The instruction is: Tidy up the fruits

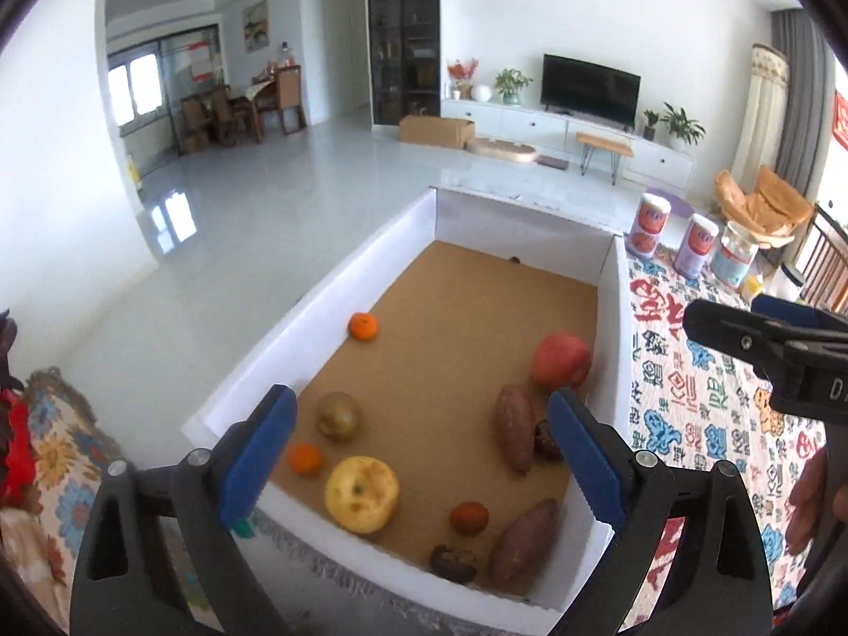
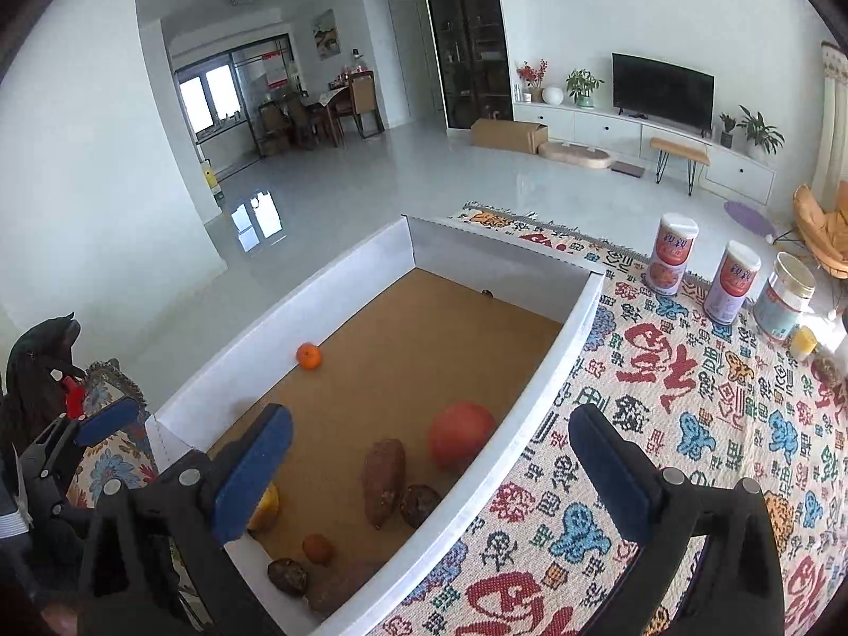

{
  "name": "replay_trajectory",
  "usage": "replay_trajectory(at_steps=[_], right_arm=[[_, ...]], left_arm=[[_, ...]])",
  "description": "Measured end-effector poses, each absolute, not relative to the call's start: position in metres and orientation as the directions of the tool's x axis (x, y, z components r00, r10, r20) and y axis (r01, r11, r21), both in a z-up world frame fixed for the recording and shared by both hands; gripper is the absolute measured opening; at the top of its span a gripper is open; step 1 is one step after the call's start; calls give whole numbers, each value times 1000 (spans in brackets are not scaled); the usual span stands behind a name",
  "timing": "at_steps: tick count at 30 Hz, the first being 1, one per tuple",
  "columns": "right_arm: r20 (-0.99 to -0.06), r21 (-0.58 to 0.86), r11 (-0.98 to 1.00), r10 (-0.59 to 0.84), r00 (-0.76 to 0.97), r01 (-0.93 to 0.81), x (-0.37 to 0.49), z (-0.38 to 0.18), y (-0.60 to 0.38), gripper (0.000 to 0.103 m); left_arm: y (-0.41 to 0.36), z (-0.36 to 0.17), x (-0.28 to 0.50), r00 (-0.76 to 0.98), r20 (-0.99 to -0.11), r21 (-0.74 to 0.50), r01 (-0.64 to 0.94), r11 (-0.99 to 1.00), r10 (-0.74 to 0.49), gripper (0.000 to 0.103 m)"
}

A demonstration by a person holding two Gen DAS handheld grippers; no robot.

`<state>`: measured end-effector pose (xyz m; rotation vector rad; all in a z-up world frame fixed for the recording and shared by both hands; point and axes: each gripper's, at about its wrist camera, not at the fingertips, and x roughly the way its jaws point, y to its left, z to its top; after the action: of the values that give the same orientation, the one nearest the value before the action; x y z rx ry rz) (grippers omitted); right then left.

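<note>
The fruits lay in the white box (image 1: 365,259) on my table: a yellow apple (image 1: 361,494) near its front wall, a red apple (image 1: 561,359) by its right wall, an orange (image 1: 363,326) against its left wall. My left tongs (image 1: 421,450) hung spread and empty over the box; my right tongs (image 2: 429,471) were spread too, straddling its right wall above the patterned cloth (image 2: 689,424).
</note>
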<state>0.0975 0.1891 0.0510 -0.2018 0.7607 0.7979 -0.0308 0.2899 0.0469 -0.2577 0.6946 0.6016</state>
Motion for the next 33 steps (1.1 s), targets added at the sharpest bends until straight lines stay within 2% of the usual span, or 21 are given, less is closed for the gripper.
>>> replay_trajectory(at_steps=[3,5,9,15,25,29,33], right_arm=[[-722,153,707,557,411,-690,75,50,171,103],[-736,191,699,567,370,-689,59,43,167,103],[-773,211,700,547,322,-682,38,31,170,103],[-803,136,697,494,334,-704,21,29,187,103],[-829,67,689,441,345,-721,9,30,210,103],[-829,48,692,430,358,-720,7,33,213,103],[-821,11,694,417,390,-720,3,39,216,103]], left_arm=[[299,37,-38,553,-737,-70,-634,770,388,97],[301,34,-41,570,-742,-81,-600,796,354,97],[298,30,-41,516,-759,13,-599,801,398,97],[309,31,-52,503,-747,42,-618,785,435,97],[326,25,-53,470,-777,47,-619,784,418,98],[327,29,-53,440,-771,108,-622,776,460,98],[332,33,-59,468,-764,68,-625,777,443,98]])
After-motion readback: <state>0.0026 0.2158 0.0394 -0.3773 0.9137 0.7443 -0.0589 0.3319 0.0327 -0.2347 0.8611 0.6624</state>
